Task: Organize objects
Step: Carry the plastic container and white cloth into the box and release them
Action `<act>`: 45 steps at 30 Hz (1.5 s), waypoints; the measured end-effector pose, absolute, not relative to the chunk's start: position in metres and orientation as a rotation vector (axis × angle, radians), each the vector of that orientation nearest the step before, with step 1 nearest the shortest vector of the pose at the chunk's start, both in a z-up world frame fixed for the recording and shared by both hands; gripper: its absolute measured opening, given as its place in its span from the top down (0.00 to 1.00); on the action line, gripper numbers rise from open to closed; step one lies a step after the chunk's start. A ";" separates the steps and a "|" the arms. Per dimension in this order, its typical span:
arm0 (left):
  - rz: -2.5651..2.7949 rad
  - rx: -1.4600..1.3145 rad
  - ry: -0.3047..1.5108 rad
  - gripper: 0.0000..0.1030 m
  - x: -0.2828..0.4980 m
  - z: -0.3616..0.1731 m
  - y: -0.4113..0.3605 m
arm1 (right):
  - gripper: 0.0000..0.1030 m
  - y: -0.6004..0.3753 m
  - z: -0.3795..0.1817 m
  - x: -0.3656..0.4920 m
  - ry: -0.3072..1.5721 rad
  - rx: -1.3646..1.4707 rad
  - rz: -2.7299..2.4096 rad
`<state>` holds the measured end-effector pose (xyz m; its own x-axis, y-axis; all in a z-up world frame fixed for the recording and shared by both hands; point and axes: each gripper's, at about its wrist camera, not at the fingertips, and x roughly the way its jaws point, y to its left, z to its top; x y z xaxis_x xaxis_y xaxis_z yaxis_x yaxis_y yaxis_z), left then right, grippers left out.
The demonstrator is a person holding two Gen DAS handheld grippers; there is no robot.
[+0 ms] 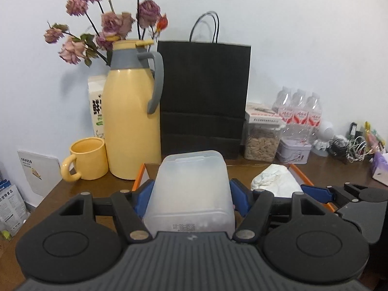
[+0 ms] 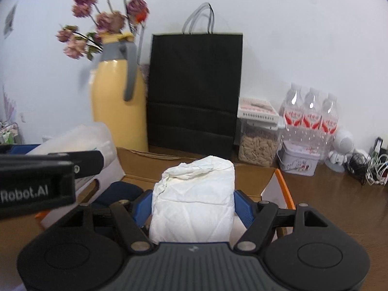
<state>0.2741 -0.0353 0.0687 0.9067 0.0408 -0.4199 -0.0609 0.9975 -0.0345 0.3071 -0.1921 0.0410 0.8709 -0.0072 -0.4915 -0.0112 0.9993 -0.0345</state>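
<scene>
My left gripper (image 1: pixel 191 194) is shut on a translucent white plastic box (image 1: pixel 191 186), held above an open cardboard box with orange edges (image 1: pixel 139 177). My right gripper (image 2: pixel 192 206) is shut on a white crumpled tissue pack (image 2: pixel 194 194), held over the same cardboard box (image 2: pixel 281 184). In the left wrist view the tissue pack (image 1: pixel 276 179) and the right gripper show at the right. In the right wrist view the left gripper and the plastic box (image 2: pixel 80 143) show at the left. A dark blue item (image 2: pixel 121 191) lies inside the cardboard box.
On the brown table (image 1: pixel 77 191) stand a yellow mug (image 1: pixel 87 157), a yellow thermos jug (image 1: pixel 131 121), dried flowers (image 1: pixel 109 24), a black paper bag (image 1: pixel 203 97), a seed jar (image 1: pixel 262 140), a tin (image 1: pixel 293 150), water bottles (image 1: pixel 300 111) and tangled cables (image 1: pixel 351 145).
</scene>
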 end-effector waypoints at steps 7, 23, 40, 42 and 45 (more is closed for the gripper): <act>0.065 -0.057 0.513 0.34 0.310 0.051 -0.037 | 0.32 -0.199 0.025 0.336 0.578 -0.038 -0.046; 0.117 -0.119 0.534 0.00 0.316 0.041 -0.024 | 0.00 -0.209 0.013 0.339 0.627 -0.039 -0.085; 0.138 -0.028 0.492 0.00 0.271 0.054 -0.020 | 0.00 -0.211 0.036 0.291 0.562 -0.076 -0.048; 0.169 -0.022 0.487 0.00 0.259 0.055 -0.017 | 0.00 -0.213 0.042 0.277 0.541 -0.075 -0.038; 0.170 -0.001 0.482 0.00 0.239 0.054 -0.012 | 0.00 -0.215 0.046 0.251 0.504 -0.086 -0.020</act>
